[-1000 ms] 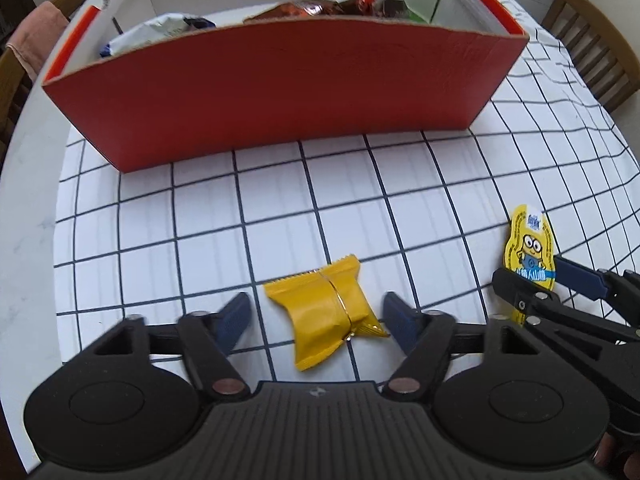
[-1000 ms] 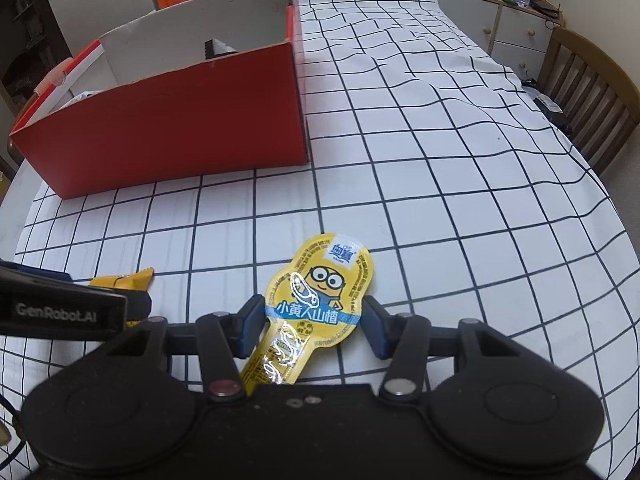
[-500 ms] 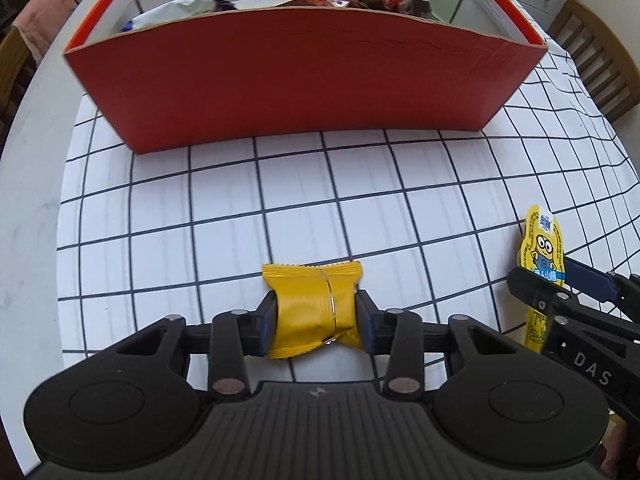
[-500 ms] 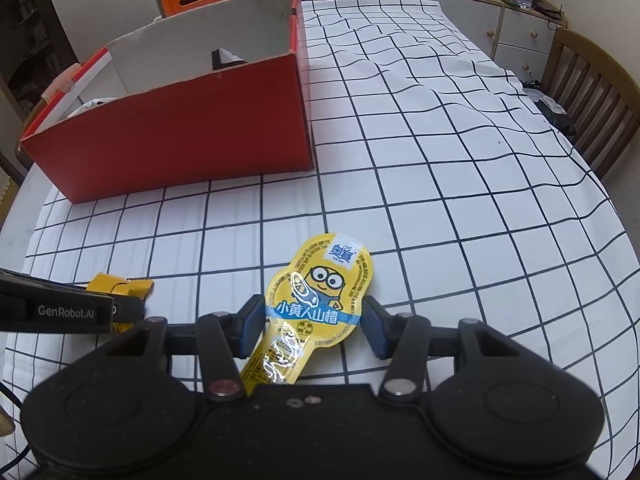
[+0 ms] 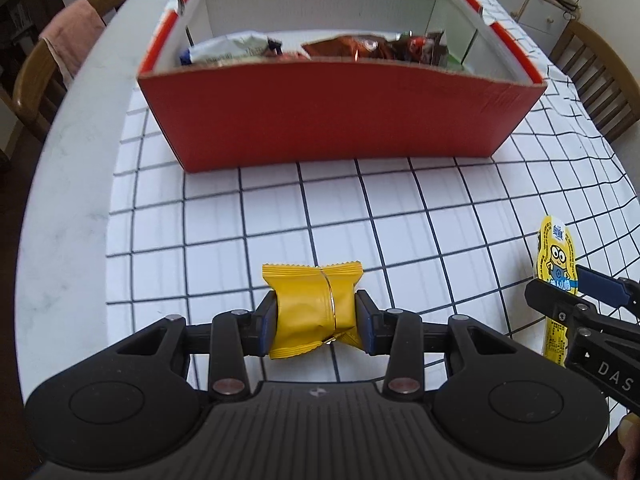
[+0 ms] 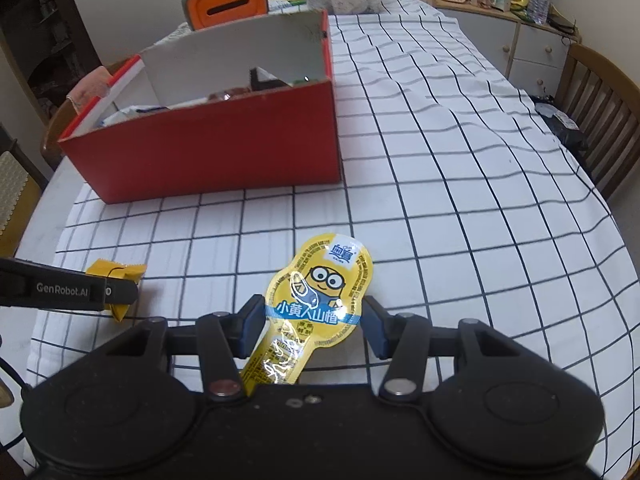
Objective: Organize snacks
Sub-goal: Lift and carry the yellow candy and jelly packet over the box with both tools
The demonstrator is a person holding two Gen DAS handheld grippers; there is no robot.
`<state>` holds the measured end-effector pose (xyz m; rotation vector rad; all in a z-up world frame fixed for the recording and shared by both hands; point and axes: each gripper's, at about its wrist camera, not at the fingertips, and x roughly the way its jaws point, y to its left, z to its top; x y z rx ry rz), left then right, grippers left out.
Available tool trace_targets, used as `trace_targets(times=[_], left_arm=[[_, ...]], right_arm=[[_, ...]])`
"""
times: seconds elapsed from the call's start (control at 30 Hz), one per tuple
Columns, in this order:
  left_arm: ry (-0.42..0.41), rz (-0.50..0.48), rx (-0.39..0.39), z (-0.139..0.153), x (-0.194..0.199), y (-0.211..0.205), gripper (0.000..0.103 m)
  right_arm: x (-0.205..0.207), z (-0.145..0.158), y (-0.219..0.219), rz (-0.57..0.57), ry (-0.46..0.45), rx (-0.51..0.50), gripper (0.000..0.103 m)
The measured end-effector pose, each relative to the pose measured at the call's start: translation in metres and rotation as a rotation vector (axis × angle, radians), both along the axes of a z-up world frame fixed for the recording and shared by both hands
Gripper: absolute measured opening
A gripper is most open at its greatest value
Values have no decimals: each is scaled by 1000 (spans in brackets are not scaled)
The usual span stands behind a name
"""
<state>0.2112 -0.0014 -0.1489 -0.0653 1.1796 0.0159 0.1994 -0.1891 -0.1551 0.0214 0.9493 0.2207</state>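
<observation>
My left gripper (image 5: 316, 322) is shut on a small yellow snack packet (image 5: 314, 304) and holds it above the checked tablecloth, in front of the red cardboard box (image 5: 336, 116). The box holds several snack bags (image 5: 360, 46). My right gripper (image 6: 312, 326) is shut on a yellow Minion snack pouch (image 6: 320, 300), also lifted off the cloth. The pouch shows at the right of the left wrist view (image 5: 556, 264). The yellow packet (image 6: 116, 274) and the box (image 6: 224, 152) show at the left of the right wrist view.
The checked tablecloth (image 6: 460, 200) covers a round table. Wooden chairs stand at the left (image 5: 36, 76) and right (image 6: 596, 92). An orange container (image 6: 226, 6) stands behind the box. A cabinet with clutter (image 6: 500, 12) is at the far right.
My left gripper closed on the yellow packet and lifted it off the cloth. Both grippers rose, so more of the box's inside shows. The right gripper kept its hold on the Minion pouch.
</observation>
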Motion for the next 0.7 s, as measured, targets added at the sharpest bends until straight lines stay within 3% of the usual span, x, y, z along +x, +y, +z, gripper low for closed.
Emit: trace_targets(times=[0.7], left_arm=[[-227, 4, 40, 83, 13, 18, 39]], right_arm=[[21, 81, 26, 125, -218, -11, 50]])
